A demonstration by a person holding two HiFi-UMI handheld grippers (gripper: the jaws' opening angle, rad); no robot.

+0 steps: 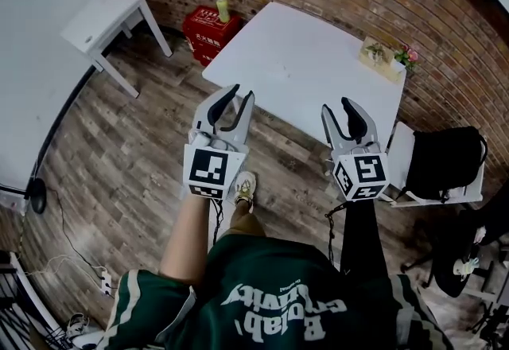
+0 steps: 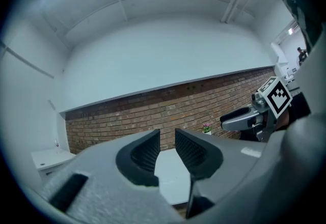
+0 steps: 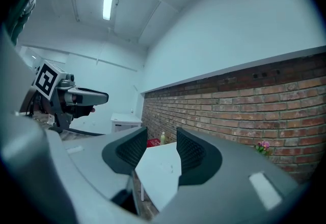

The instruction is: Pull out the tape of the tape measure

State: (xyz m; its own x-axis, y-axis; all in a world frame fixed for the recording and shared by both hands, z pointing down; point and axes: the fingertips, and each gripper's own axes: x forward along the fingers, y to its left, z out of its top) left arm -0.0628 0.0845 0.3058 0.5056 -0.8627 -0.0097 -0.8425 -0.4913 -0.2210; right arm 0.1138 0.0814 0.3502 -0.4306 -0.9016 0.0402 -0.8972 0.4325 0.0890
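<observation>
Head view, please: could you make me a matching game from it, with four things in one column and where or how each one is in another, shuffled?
1. bottle
2. pink flowers
3. black bag
4. left claw

a. on the white bench at the right
b. open, nothing in it
c. on the red crate
d. at the white table's far right corner

Pairs: 1-c, 2-d, 3-a, 4-b.

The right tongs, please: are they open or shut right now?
Open: the right tongs stand apart, only the distant white table showing between them; nothing held.
</observation>
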